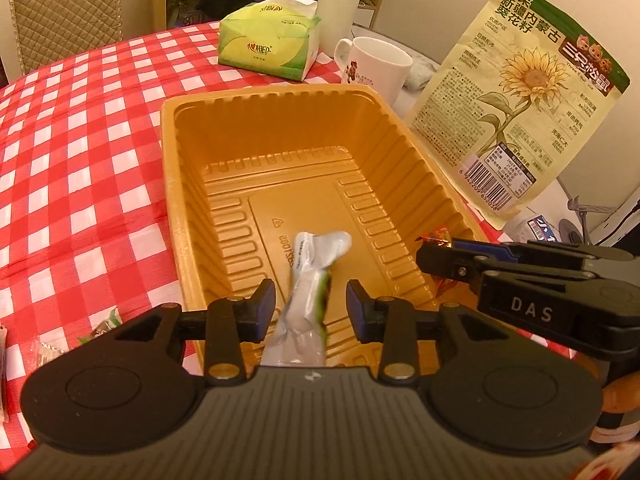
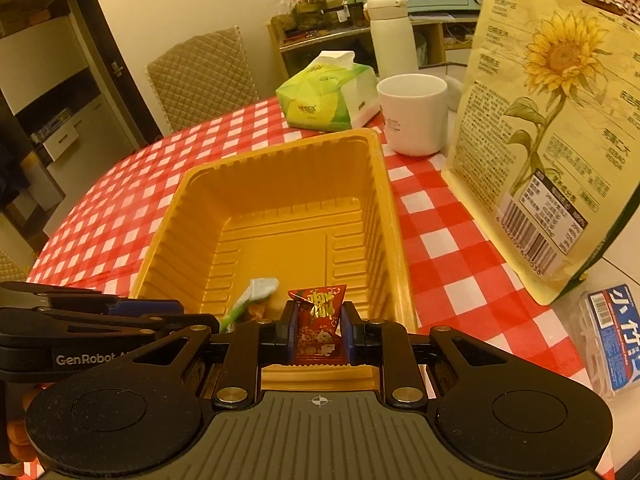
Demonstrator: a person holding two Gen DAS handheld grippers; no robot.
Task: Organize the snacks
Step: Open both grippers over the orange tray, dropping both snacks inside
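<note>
- The round table under a red-and-white checked tablecloth [image 1: 80, 152] carries everything; a tissue pack [image 1: 268, 40], a white mug [image 1: 376, 64] and a tall sunflower-seed bag [image 1: 520, 96] stand beyond the work area, well apart from it
- The yellow plastic tray [image 2: 276, 152] sits in the middle, ribbed walls upright, its floor mostly bare
- The left gripper [image 1: 311, 304] hangs over the tray's near end with its fingers spread; the pads stand clear on both sides of a silver-and-green snack stick [image 1: 308, 280], which slants down with its far end on the tray floor
- The right gripper [image 2: 319, 330] is just beside it over the near rim, fingers pressed together on a small red snack packet [image 2: 318, 320], held upright
- More small wrapped sweets [image 1: 100, 326] lie on the cloth left of the tray, apparently still to be collected
- Judged step: dropping snacks into the tray, the stick released or nearly so. Next, the right hand needs to carry the packet further over the floor, then part its fingers, keeping clear of the left gripper so close by
</note>
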